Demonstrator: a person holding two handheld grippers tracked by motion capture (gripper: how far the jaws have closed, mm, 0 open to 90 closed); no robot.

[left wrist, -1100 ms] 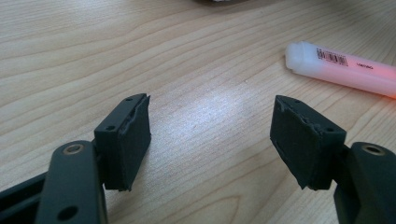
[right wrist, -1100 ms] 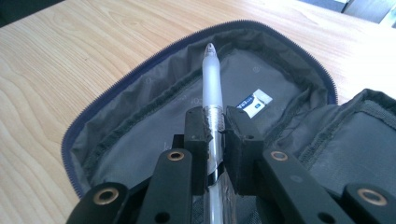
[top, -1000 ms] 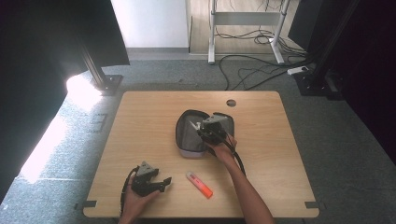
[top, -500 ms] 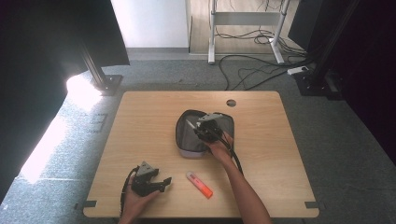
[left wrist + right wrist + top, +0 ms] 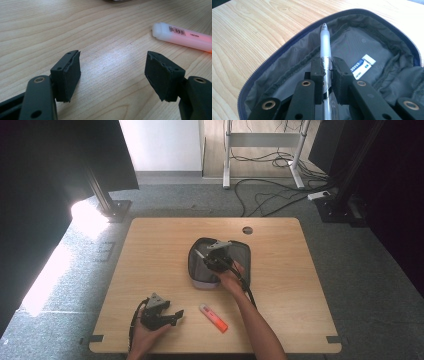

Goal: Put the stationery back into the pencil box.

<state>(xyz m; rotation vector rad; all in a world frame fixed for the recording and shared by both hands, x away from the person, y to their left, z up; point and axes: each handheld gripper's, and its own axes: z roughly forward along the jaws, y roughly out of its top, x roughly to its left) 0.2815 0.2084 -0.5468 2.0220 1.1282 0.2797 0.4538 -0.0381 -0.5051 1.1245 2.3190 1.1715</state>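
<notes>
Open pouch (image 5: 294,60) holds eraser (image 5: 362,66); right tool (image 5: 328,67) grips pen (image 5: 325,42) above.

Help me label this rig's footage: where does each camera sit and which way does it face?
High view: above the table, looking forward and down; forearms and both grippers.
Left gripper view: on the left gripper, facing the highlighter; open jaws.
Right gripper view: on the right gripper, facing into the pouch; jaws gripping a pen.
Shared: the highlighter.

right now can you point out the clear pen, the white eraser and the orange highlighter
clear plastic pen (image 5: 325,42): right gripper view, on its frosted barrel above the jaws
white block eraser (image 5: 362,66): right gripper view, on its printed sleeve
orange highlighter with white cap (image 5: 190,40): left gripper view, on its orange body
</notes>
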